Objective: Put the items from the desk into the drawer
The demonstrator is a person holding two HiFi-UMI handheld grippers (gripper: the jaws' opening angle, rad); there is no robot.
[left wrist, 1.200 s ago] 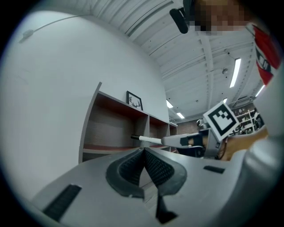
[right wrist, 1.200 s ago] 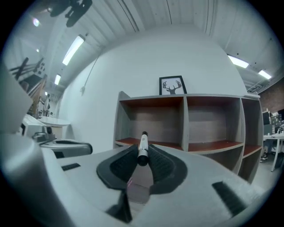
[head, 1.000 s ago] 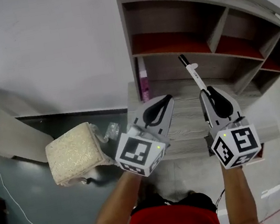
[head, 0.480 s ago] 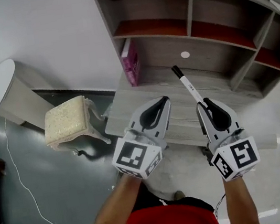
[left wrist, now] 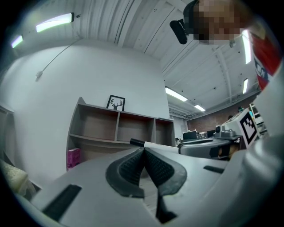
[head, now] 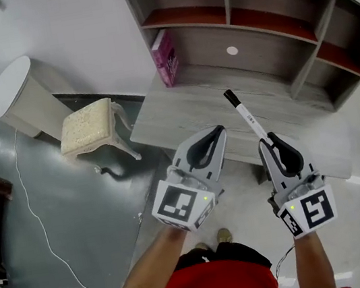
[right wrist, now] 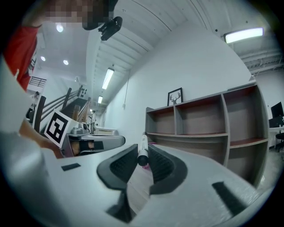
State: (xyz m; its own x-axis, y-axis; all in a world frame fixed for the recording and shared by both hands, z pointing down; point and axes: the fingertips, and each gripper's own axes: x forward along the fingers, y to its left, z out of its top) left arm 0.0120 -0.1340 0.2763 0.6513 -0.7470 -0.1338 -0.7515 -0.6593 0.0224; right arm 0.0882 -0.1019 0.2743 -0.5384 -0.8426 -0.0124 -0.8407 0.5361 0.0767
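My right gripper (head: 272, 139) is shut on a white marker (head: 245, 115) with a black cap, which sticks out forward over the front part of the grey wooden desk (head: 182, 115). In the right gripper view the marker (right wrist: 143, 151) sits pinched between the pads. My left gripper (head: 216, 131) hovers beside it over the desk's front edge, jaws closed together with nothing between them (left wrist: 144, 150). A pink box (head: 165, 57) stands upright at the desk's back left, against the shelf unit.
A shelf unit (head: 263, 30) with red-floored compartments rises behind the desk, with a small white disc (head: 232, 50) on its back panel. A cushioned stool (head: 91, 126) and a round white table (head: 10, 86) stand on the floor to the left. A framed picture (left wrist: 116, 103) tops the shelf.
The head view has drawn back and now shows more floor. Both grippers sit nearer the desk's front edge, farther from the shelf. The marker stays held in the right gripper.
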